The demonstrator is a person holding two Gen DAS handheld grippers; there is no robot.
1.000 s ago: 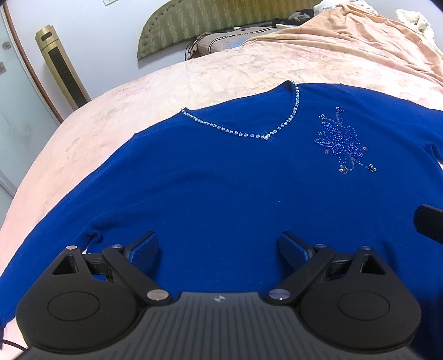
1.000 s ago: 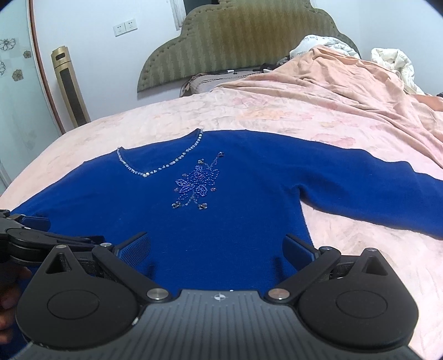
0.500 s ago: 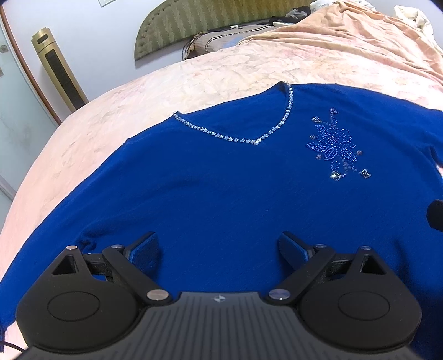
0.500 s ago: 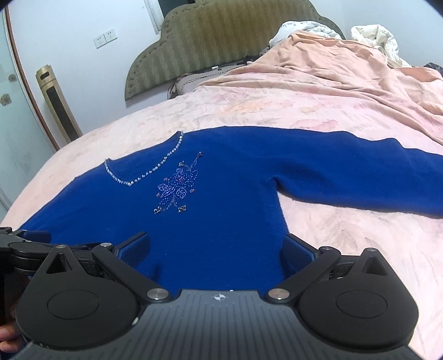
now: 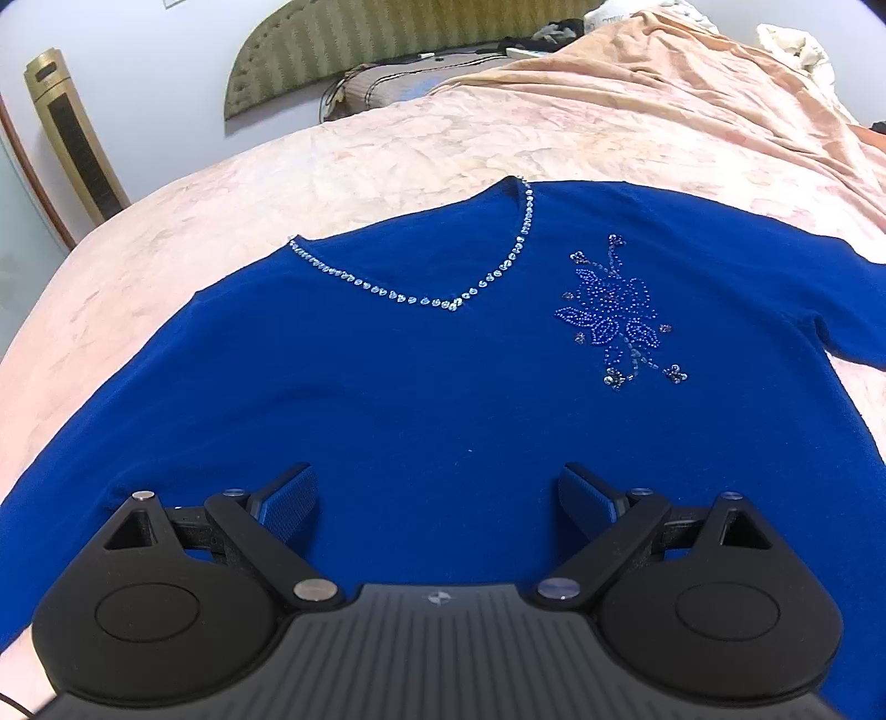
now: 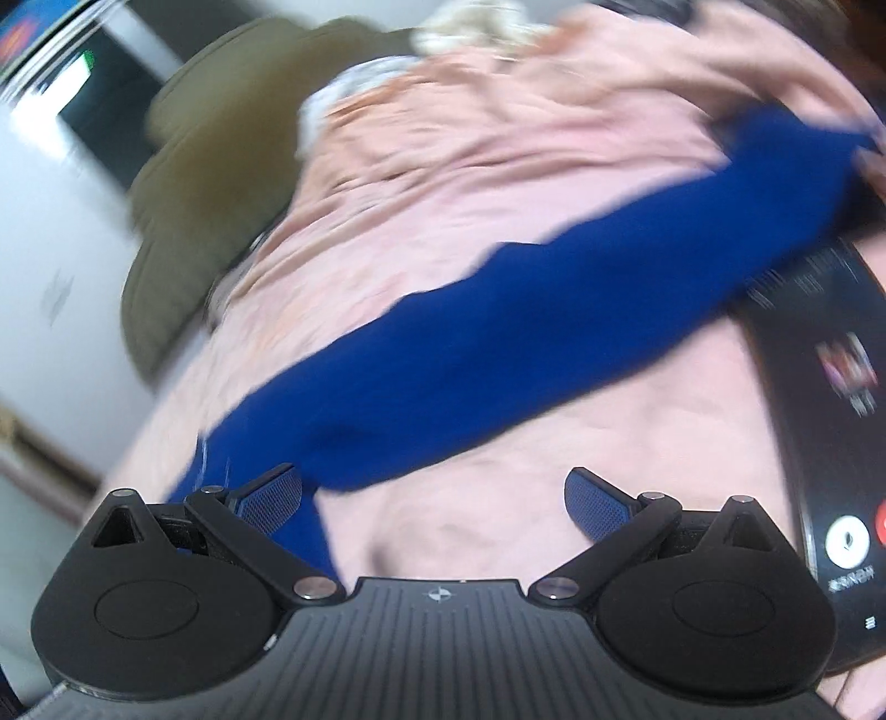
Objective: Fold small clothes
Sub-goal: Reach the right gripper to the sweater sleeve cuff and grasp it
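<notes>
A royal-blue sweater [image 5: 421, 376] lies flat, front up, on the pink bedspread [image 5: 387, 160]. It has a beaded V-neck [image 5: 443, 302] and a beaded flower [image 5: 614, 315]. My left gripper [image 5: 437, 498] is open and empty above the sweater's lower body. My right gripper [image 6: 434, 498] is open and empty over bare bedspread, just below the sweater's long right sleeve [image 6: 526, 343], which stretches up to the right. The right wrist view is blurred by motion.
A smartphone [image 6: 819, 432] with a lit screen lies on the bed to the right of the right gripper. A green headboard [image 5: 387, 39], pillows and a rumpled peach duvet [image 5: 692, 83] are at the far side. A gold tower fan [image 5: 72, 138] stands at the left.
My right gripper has swung quickly to the right, from facing the sweater's body to facing its right sleeve and the phone. My left gripper has drifted slightly and stays open.
</notes>
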